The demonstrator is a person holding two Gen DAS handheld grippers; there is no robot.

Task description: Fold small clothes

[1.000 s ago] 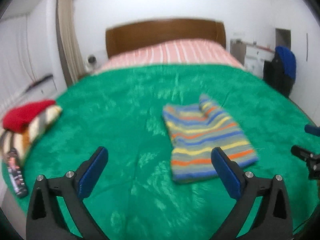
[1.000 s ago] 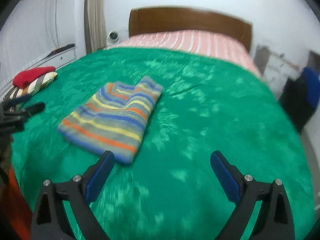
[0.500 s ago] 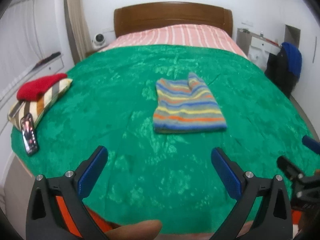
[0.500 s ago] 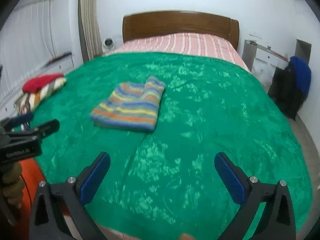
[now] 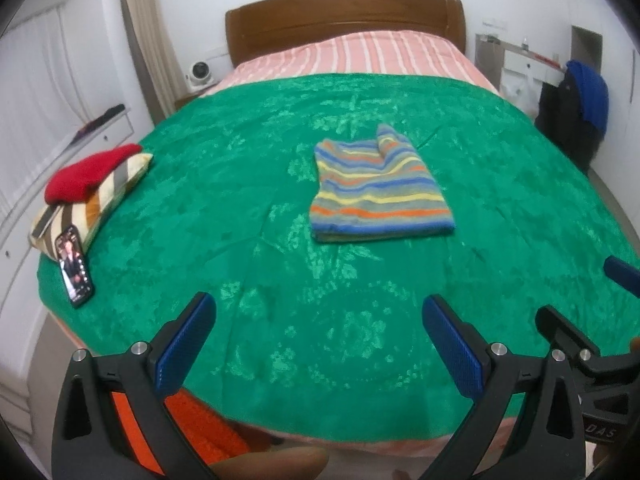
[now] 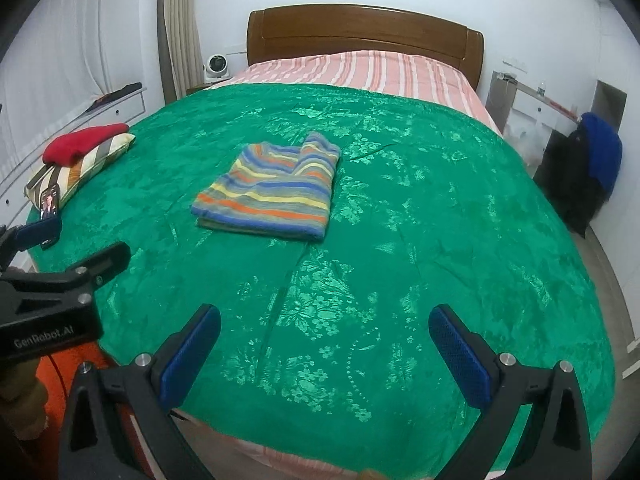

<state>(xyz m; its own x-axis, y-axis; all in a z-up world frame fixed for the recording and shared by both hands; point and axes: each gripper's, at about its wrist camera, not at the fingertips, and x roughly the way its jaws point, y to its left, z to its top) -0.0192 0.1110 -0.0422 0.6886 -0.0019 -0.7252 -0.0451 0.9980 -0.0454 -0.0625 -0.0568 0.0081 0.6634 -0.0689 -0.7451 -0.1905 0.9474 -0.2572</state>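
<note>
A small striped garment (image 5: 380, 192) lies folded flat on the green bedspread (image 5: 248, 216) near the middle of the bed; it also shows in the right wrist view (image 6: 276, 192). My left gripper (image 5: 320, 316) is open and empty, held back over the bed's near edge, well short of the garment. My right gripper (image 6: 326, 320) is open and empty, also over the near edge. The left gripper shows at the left of the right wrist view (image 6: 76, 256).
A striped pillow (image 5: 88, 200) with a red cloth (image 5: 88, 172) on it lies at the bed's left edge, with a phone (image 5: 74, 266) leaning beside it. A dark chair with blue clothing (image 5: 580, 116) stands at the right. A wooden headboard (image 5: 344, 16) stands at the back.
Both grippers have pulled back from the folded garment toward the foot of the bed. The garment stays flat on the bedspread. Both stay open.
</note>
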